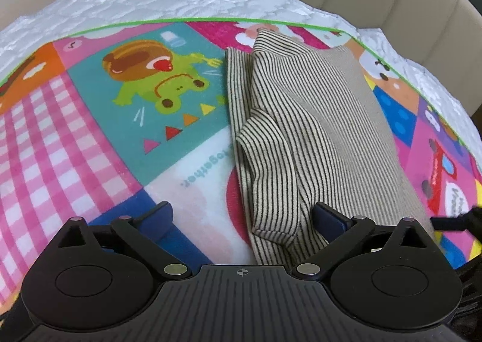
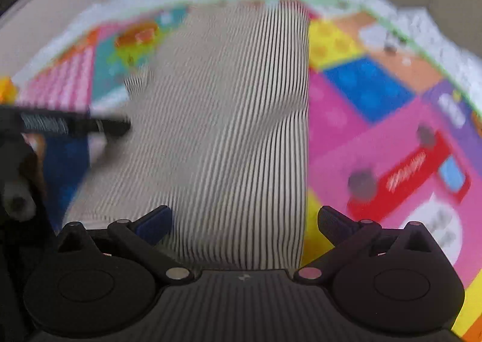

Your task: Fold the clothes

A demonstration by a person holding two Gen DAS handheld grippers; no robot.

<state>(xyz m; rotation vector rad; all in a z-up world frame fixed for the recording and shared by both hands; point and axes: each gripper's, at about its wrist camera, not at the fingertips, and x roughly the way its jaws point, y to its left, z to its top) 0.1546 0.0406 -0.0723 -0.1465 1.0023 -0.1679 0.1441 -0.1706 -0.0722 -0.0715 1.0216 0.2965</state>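
We've got both the left gripper [image 1: 242, 215] and right gripper [image 2: 244, 220] wide open, holding nothing, over the folded striped top [image 1: 289, 131]; colourful mat [image 1: 90, 131] lies bare alongside.

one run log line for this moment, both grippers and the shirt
left gripper: open, empty | right gripper: open, empty | striped shirt: partly folded, on mat
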